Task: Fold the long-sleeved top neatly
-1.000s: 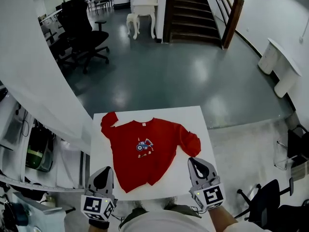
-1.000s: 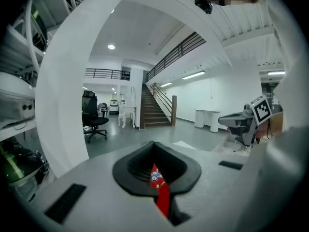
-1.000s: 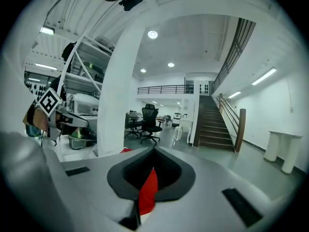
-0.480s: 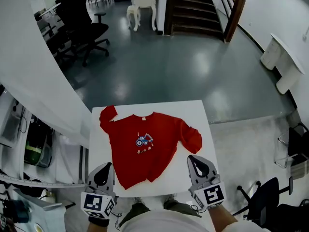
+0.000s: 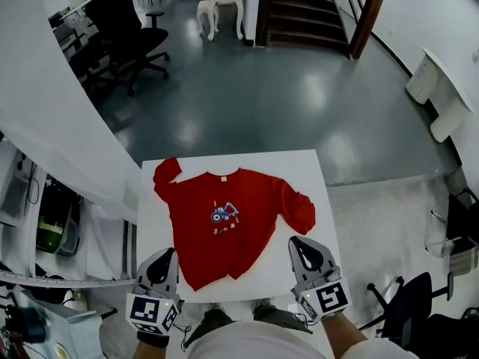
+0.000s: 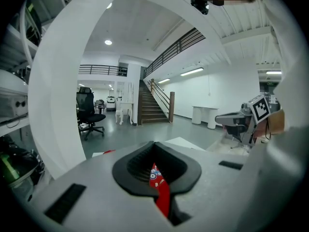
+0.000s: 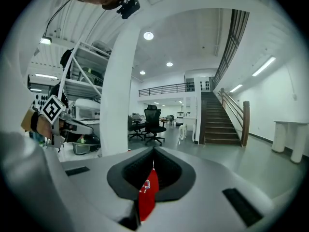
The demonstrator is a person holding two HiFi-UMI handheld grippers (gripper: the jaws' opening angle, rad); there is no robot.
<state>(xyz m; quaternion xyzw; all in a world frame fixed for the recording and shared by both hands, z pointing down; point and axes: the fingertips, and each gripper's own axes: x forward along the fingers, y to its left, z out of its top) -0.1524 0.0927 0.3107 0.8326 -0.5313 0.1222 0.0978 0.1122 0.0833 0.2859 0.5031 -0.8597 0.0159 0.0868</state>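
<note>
The left gripper (image 5: 159, 260) and right gripper (image 5: 301, 247) are both pinched shut on nothing, and the top (image 5: 224, 223) lies on the table (image 5: 299, 172) just ahead between them, hem nearest, collar farthest.

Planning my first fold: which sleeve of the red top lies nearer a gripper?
The sleeve on the head view's right, bunched just beyond the right gripper; the other sleeve stretches to the table's far left corner.

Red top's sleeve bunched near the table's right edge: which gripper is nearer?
Right. The right gripper sits just short of the bunched sleeve, not touching; the left gripper is across the red top, beside its hem.
</note>
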